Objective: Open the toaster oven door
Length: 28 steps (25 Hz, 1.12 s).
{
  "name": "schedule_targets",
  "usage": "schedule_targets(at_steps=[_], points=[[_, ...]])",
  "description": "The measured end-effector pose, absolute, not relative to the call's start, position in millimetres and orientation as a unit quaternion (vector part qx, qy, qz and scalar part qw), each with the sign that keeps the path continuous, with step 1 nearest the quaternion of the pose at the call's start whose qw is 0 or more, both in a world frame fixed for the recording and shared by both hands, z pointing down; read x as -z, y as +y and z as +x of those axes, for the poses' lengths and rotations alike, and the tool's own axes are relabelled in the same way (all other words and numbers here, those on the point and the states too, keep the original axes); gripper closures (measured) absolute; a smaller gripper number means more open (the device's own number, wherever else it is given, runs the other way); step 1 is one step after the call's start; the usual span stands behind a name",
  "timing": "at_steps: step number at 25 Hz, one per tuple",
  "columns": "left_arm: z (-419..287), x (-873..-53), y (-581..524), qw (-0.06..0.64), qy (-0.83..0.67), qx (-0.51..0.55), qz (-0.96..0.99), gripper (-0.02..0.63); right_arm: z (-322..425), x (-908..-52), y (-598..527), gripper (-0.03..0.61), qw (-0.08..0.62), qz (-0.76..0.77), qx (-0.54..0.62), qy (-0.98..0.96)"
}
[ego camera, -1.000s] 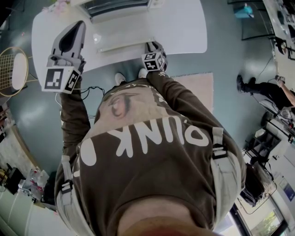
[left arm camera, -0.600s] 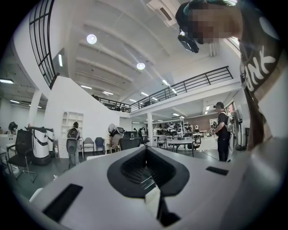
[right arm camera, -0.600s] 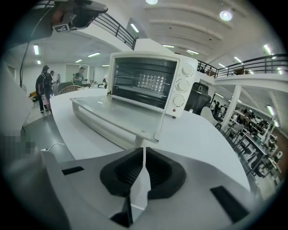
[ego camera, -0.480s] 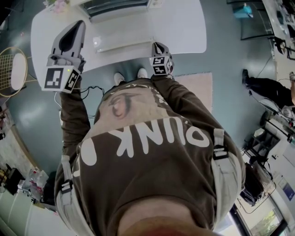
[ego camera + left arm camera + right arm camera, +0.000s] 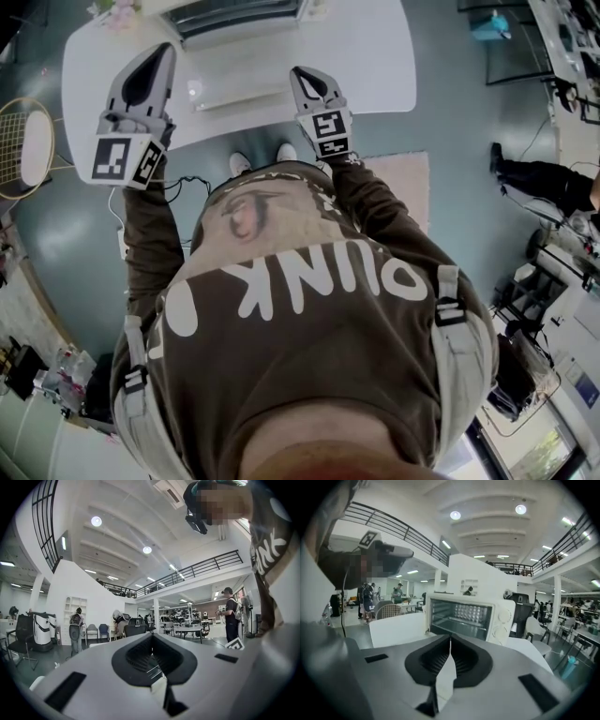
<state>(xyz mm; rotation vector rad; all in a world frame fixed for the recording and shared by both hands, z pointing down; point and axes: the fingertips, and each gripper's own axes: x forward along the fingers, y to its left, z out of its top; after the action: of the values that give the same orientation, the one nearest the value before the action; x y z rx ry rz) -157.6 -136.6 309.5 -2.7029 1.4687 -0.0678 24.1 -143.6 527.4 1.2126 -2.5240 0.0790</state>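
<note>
Toaster oven [image 5: 461,618] stood at the far side of the white bench [image 5: 375,56], its door [image 5: 244,89] apparently already folded down. I judged the door light, stiff, bottom-hinged, its glass fragile, best gripped at the handle edge. Right gripper [image 5: 450,644] jaws were closing on nothing. Left gripper [image 5: 151,639] jaws were together, empty.

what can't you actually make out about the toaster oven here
- Head view: toaster oven cut off by the top edge.
- Right gripper view: oven's lower front hidden behind the right tool, jaws closing on nothing.
- Right gripper view: markings on the knobs too small.
- Left gripper view: points elsewhere, no oven in it.
</note>
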Motion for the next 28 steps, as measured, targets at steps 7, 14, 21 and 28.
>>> schedule_targets(at_steps=[7,14,21,28], points=[[-150.8,-306.1,-134.7,0.035,0.476,0.019,-0.879,0.611,-18.1,-411.0,-161.7,0.557,0.113,0.368,0.026,-0.923],[-150.2,-298.7,-133.6,0.04,0.479,0.015,-0.877,0.611,-27.7,-334.4,-161.8,0.569,0.082,0.359,0.082,-0.926],[-152.8,-304.7,-134.1,0.036,0.481,0.017,-0.876,0.611,-27.5,-331.5,-165.2,0.569,0.075,0.361,0.081,-0.926],[-151.6,-305.6,-134.4,0.035,0.481,0.019,-0.876,0.611,-28.5,-334.4,-164.2,0.569,0.084,0.353,0.079,-0.929]])
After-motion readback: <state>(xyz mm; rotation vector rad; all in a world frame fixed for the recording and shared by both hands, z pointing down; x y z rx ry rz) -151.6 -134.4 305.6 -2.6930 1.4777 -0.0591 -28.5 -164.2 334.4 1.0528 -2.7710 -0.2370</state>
